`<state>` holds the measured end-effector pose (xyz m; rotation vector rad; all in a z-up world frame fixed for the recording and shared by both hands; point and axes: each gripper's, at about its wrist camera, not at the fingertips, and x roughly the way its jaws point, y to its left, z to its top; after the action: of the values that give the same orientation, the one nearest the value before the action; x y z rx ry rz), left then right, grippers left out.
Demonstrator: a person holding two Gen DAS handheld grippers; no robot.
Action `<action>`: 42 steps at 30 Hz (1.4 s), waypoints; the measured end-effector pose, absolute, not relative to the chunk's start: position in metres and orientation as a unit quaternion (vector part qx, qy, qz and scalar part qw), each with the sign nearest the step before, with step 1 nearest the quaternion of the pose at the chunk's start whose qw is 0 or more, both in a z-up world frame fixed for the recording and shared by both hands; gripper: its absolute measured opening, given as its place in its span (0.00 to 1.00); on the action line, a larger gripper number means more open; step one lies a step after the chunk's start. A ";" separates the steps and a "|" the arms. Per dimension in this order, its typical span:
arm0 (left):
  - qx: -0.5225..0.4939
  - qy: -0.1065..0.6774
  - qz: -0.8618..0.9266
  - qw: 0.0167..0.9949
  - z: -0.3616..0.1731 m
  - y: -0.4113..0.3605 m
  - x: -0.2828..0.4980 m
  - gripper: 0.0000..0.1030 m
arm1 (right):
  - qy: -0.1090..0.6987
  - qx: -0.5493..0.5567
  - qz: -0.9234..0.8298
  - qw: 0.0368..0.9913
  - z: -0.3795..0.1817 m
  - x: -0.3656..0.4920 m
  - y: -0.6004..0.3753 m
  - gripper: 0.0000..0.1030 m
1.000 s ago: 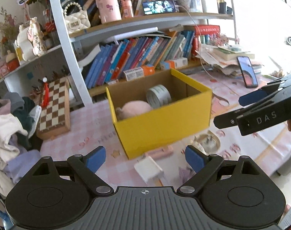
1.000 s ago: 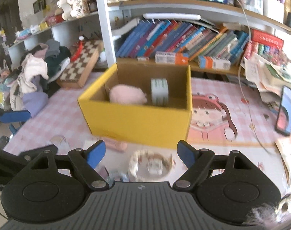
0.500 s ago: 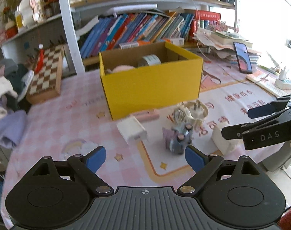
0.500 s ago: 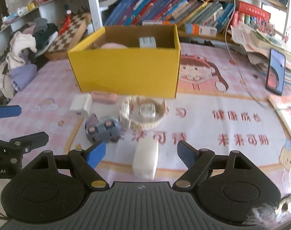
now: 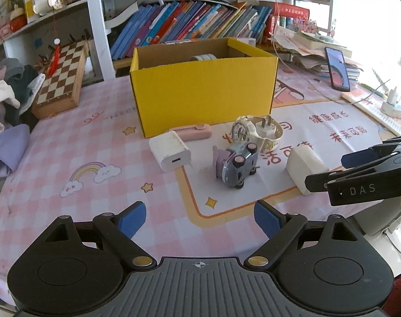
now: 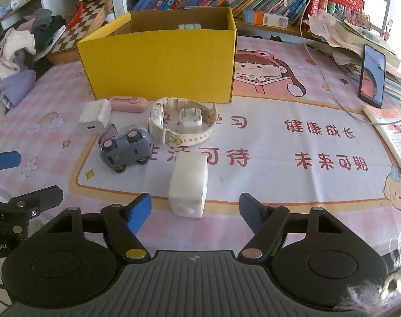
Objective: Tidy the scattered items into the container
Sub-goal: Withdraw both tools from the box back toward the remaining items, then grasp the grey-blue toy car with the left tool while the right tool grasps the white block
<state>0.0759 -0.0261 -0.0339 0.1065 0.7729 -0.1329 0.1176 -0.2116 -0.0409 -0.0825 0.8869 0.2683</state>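
A yellow cardboard box stands on the pink mat with a tape roll showing over its rim. In front of it lie a white charger block, a pink flat case, a white watch looped around a small plug, a blue-grey toy car on its side, and a white cube adapter. My left gripper is open, short of the car. My right gripper is open just before the cube adapter.
A chessboard box and a heap of clothes lie at the left. Bookshelves run behind the box. A phone, papers and a cable sit at the right, with a power strip at the table's edge.
Both grippers have pulled back and dropped from above the box toward the near table edge, so the scattered items in front of the box have come into view. Both stay open.
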 end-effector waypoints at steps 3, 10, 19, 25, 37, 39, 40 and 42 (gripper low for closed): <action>0.056 0.377 -0.065 0.922 -0.036 -0.028 0.079 0.86 | 0.427 -0.047 0.132 0.893 -0.042 0.121 -0.210 0.61; 0.068 0.386 -0.079 0.916 -0.045 -0.037 0.091 0.74 | 0.439 -0.056 0.141 0.885 -0.049 0.133 -0.207 0.57; 0.073 0.393 -0.096 0.912 -0.054 -0.047 0.116 0.66 | 0.453 -0.060 0.169 0.873 -0.054 0.146 -0.206 0.27; 0.078 0.385 -0.109 0.913 -0.055 -0.055 0.131 0.66 | 0.453 -0.076 0.178 0.871 -0.051 0.149 -0.205 0.25; 0.091 0.384 -0.126 0.910 -0.065 -0.069 0.158 0.66 | 0.457 -0.078 0.170 0.869 -0.051 0.153 -0.214 0.24; 0.095 0.385 -0.129 0.909 -0.068 -0.071 0.160 0.65 | 0.457 -0.079 0.171 0.869 -0.051 0.153 -0.215 0.24; 0.096 0.387 -0.130 0.908 -0.069 -0.072 0.161 0.61 | 0.457 -0.079 0.172 0.869 -0.051 0.153 -0.215 0.24; 0.095 0.390 -0.134 0.906 -0.072 -0.074 0.163 0.57 | 0.457 -0.080 0.172 0.869 -0.052 0.153 -0.214 0.24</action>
<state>0.1627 -0.0736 -0.0716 0.1968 0.8059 -0.2778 0.1527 -0.2144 -0.0516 -0.1682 0.9561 0.3600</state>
